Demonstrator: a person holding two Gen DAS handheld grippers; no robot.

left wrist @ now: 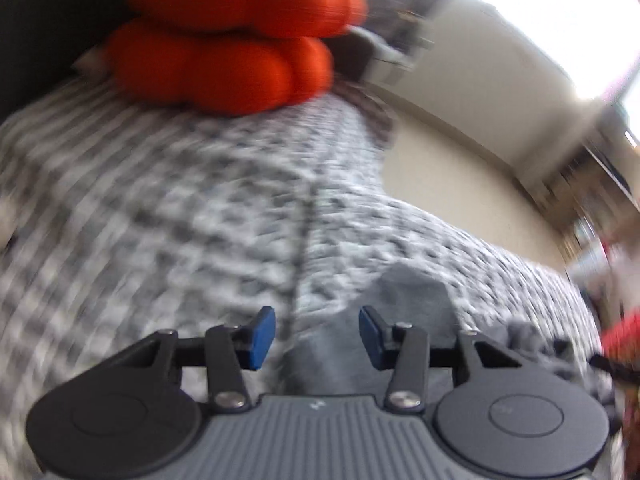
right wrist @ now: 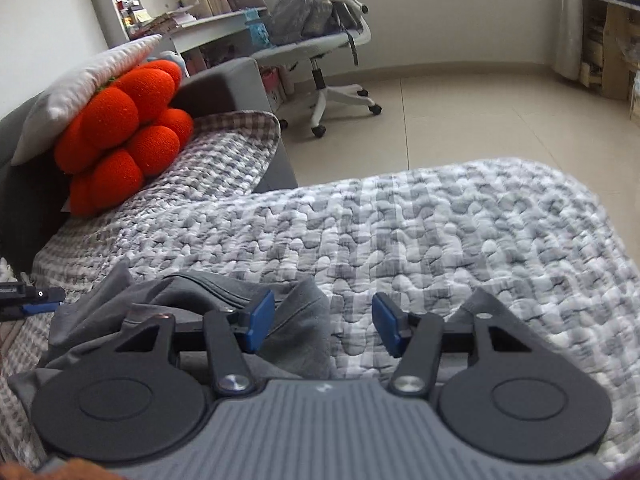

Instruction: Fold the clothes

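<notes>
A grey garment (right wrist: pixel 168 312) lies crumpled on the grey checked quilt (right wrist: pixel 440 240), mostly under and left of my right gripper (right wrist: pixel 323 326). That gripper stands open just above it, nothing between its blue pads (right wrist: pixel 260 320). A corner of the same grey cloth shows at the right (right wrist: pixel 480 304). In the blurred left wrist view my left gripper (left wrist: pixel 317 336) is open over the quilt (left wrist: pixel 160 220), with a grey garment (left wrist: pixel 408 292) beneath and between its fingers. The left gripper's tip (right wrist: pixel 32 300) shows at the far left of the right wrist view.
An orange-red lumpy cushion (right wrist: pixel 124 132) and a grey pillow (right wrist: pixel 84 80) lean at the sofa's back. Beyond the quilt edge lie a beige tiled floor (right wrist: pixel 460 120), a white office chair (right wrist: pixel 324 48) loaded with things, and bookshelves (right wrist: pixel 180 4).
</notes>
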